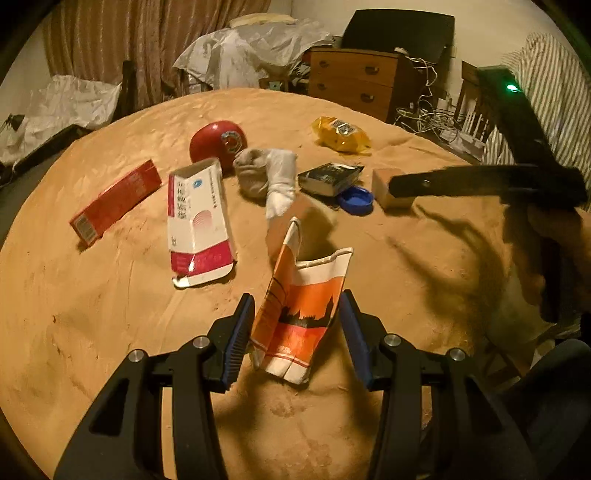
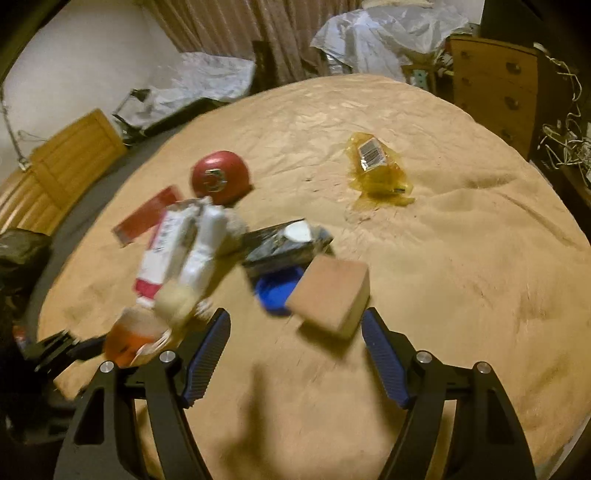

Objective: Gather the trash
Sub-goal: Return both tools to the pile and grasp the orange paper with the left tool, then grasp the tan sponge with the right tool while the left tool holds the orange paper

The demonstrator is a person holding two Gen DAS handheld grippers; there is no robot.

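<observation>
My left gripper [image 1: 297, 317] is shut on a crushed orange and white paper cup [image 1: 299, 314], both blue pads against its sides, over the tan blanket [image 1: 110, 332]. The cup [image 2: 129, 339] shows blurred at the lower left of the right wrist view. My right gripper [image 2: 295, 317] stands open with a tan block [image 2: 328, 295] just ahead of its fingertips, touching neither pad. One of its fingers [image 1: 443, 181] reaches to the block [image 1: 384, 188] in the left wrist view. A white and red carton [image 1: 197, 221], a red box [image 1: 114, 203] and a yellow wrapper [image 1: 340, 134] lie further off.
A red round object [image 1: 218, 142], socks [image 1: 266, 177], a dark packet [image 1: 328, 177] and a blue lid [image 1: 356, 199] lie mid-blanket. Behind stand a wooden dresser [image 1: 354, 81], tangled cables [image 1: 428, 118], plastic-covered heaps [image 1: 243, 48] and a curtain [image 1: 129, 33].
</observation>
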